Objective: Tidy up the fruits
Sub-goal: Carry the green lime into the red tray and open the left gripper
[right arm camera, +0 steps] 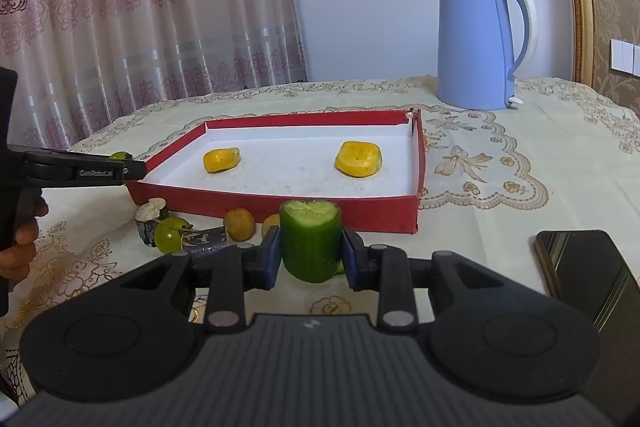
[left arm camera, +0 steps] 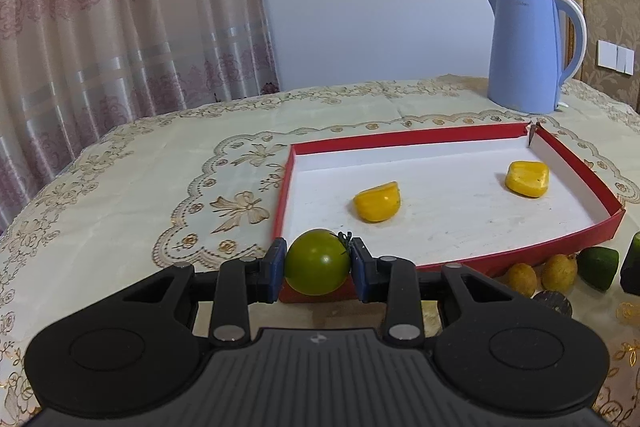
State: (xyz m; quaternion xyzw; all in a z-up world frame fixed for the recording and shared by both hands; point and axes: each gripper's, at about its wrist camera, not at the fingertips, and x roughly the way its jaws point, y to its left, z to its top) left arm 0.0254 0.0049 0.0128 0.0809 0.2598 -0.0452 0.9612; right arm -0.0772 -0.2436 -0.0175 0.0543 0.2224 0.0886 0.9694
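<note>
left gripper (left arm camera: 318, 263) jaws clamp a green tomato (left arm camera: 317, 262) at lower centre, by the red tray (left arm camera: 476, 261); right gripper (right arm camera: 310, 247) jaws squeeze an upright cucumber chunk (right arm camera: 310, 241).

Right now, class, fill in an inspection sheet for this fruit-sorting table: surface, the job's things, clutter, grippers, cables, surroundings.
Surface: cream embroidered tablecloth, no spills seen.
Job's things: shallow red cardboard tray with white floor holds two yellow fruit pieces, apart; two small yellow-brown round fruits, a green grape-like fruit and a dark cut stalk piece lie before the tray.
Clutter: black phone; pale blue electric kettle.
Grippers: left hand-held gripper shut on a round green tomato; right hand-held gripper shut on a green cucumber chunk.
Cables: nothing seen.
Surroundings: patterned pink curtain, plain wall.
</note>
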